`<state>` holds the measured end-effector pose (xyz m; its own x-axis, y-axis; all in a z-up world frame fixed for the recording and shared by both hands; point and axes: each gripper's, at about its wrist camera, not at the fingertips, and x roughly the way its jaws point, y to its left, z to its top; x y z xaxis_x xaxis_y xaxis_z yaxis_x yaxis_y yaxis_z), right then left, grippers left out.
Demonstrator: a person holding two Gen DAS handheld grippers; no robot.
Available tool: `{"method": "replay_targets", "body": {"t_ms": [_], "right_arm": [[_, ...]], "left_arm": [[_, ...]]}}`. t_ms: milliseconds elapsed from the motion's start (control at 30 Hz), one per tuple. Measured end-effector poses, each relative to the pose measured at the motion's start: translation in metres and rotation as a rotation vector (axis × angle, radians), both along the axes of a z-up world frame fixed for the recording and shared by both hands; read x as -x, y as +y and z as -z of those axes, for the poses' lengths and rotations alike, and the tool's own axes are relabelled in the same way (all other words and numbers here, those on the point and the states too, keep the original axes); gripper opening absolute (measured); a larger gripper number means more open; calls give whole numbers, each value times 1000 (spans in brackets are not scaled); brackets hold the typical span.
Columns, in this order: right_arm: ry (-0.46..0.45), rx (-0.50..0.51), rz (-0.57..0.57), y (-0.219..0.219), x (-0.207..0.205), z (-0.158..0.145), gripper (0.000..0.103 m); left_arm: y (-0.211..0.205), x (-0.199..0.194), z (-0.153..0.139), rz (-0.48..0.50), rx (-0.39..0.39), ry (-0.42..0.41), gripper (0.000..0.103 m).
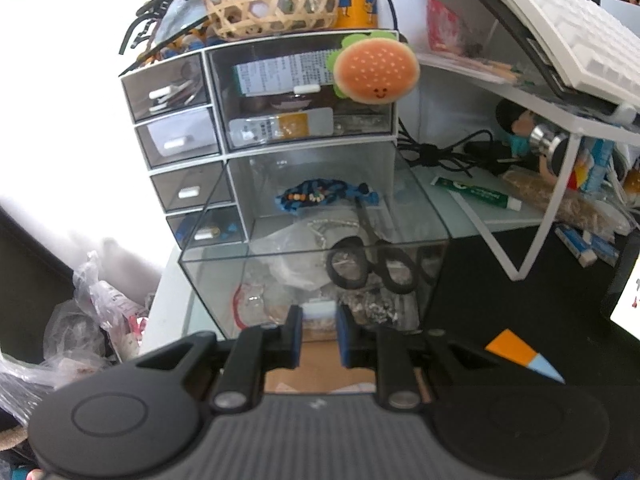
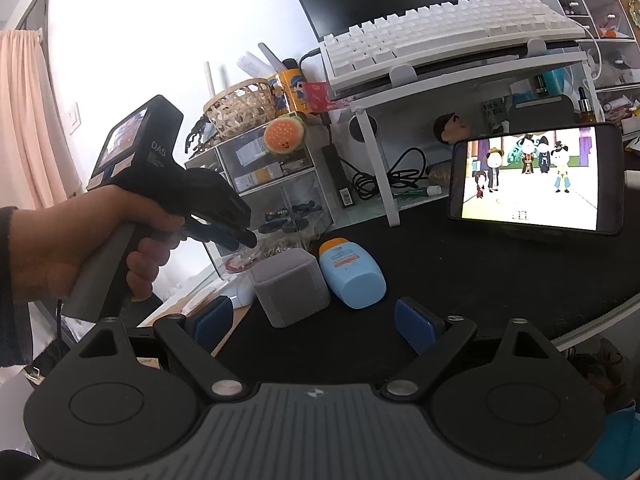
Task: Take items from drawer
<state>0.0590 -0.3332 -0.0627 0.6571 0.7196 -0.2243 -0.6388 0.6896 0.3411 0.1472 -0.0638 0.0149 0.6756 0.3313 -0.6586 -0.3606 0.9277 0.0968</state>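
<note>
Holding my left gripper [image 1: 318,330] clamped on the white handle [image 1: 318,309] of the clear drawer [image 1: 416,200], I am keeping that drawer drawn well out of the organizer [image 1: 218,120] so its contents lie exposed from above. Inside, the black scissors [image 1: 370,256] are lying toward the front right, the blue beaded item [image 1: 320,198] farther back, with plastic bags and loose bits around them. My right gripper [image 2: 312,322] is hovering with its jaws spread wide and nothing between them, over the black mat [image 2: 480,272], near the grey box [image 2: 290,290] and the sunscreen bottle [image 2: 350,274], likely waiting to reach in.
</note>
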Motion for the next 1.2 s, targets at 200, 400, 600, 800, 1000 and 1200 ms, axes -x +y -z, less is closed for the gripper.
{"method": "replay_targets", "body": {"t_ms": [200, 400, 600, 800, 1000, 1200], "right_arm": [[-3, 4, 2, 0, 1, 0, 91], [-8, 5, -2, 1, 1, -1, 91], [-10, 5, -6, 1, 1, -1, 91], [-12, 5, -10, 1, 2, -1, 91], [-17, 13, -8, 4, 2, -1, 91], [-18, 20, -4, 6, 2, -1, 91]], "left_arm": [[-2, 3, 0, 2, -3, -3, 19], [-4, 5, -1, 5, -2, 2, 19], [-5, 10, -2, 6, 14, 3, 19], [-5, 14, -3, 9, 20, 1, 19], [-5, 16, -2, 8, 20, -11, 19], [-3, 18, -2, 10, 36, -15, 19]]}}
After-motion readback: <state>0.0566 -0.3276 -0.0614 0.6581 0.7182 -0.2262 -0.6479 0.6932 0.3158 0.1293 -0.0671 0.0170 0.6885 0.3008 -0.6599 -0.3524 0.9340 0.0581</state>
